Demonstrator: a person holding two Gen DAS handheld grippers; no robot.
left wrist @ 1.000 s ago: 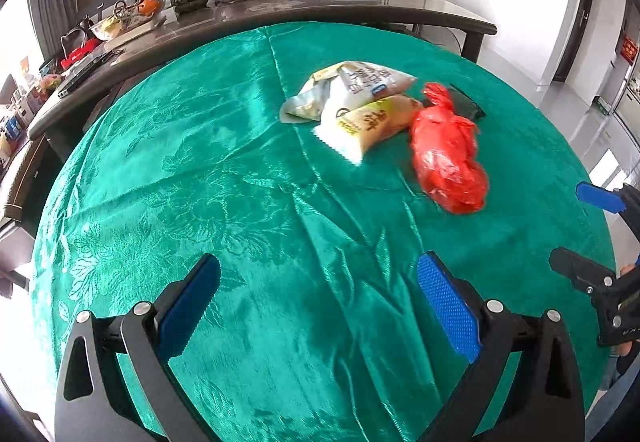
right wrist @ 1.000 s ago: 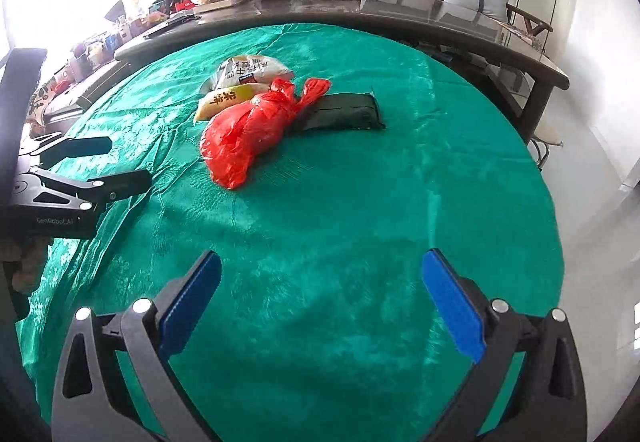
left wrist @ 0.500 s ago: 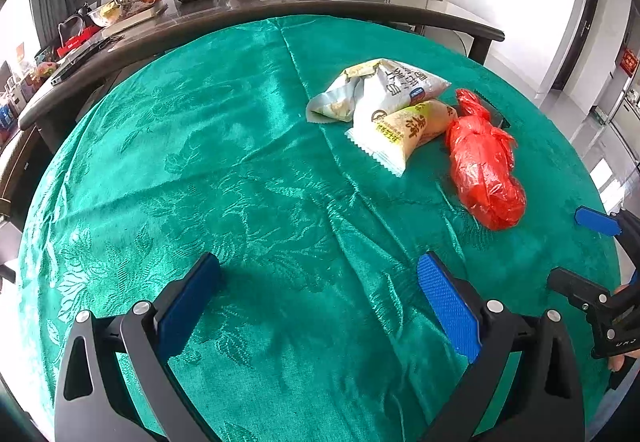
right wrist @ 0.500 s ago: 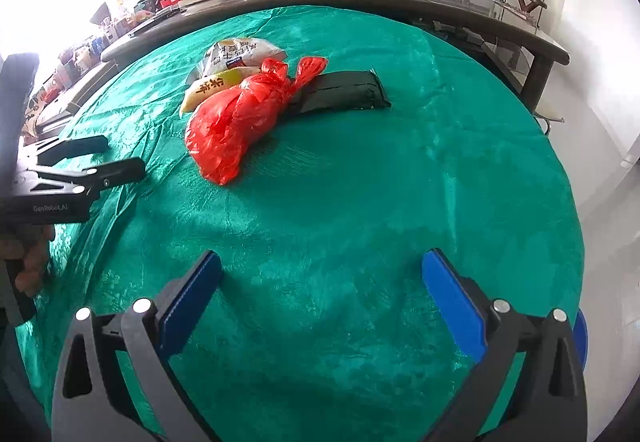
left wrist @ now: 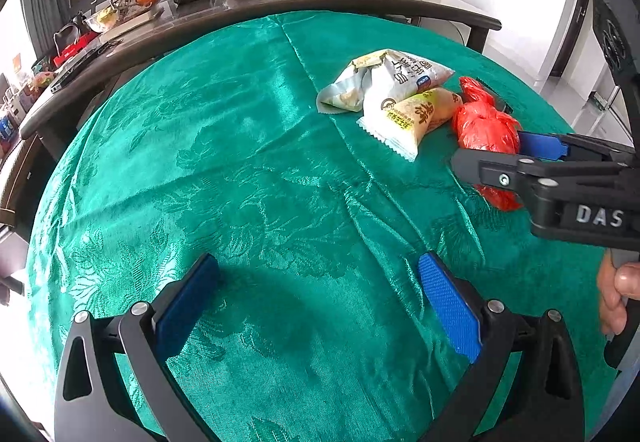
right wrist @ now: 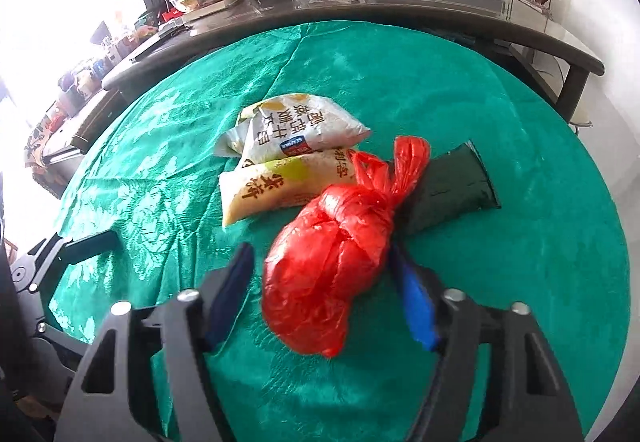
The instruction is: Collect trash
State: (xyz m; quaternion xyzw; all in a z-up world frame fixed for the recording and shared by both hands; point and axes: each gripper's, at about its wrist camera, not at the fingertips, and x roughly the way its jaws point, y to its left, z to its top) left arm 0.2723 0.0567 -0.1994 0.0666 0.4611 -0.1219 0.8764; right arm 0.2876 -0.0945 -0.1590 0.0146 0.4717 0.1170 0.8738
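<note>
Now the right gripper [right wrist: 320, 290] has moved in around the red bag [right wrist: 332, 262], jaws wide open on both sides, ready to squeeze. It lies on the green worktop [right wrist: 520, 282] beside the snack packets [right wrist: 288, 157]. Left gripper [left wrist: 316, 306] waits open, holding nothing.

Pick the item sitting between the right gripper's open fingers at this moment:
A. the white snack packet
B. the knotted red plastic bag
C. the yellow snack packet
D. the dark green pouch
B. In the right wrist view the right gripper is open with the red plastic bag between its blue pads, while the yellow snack packet, white snack packet and dark green pouch lie beyond.
</note>
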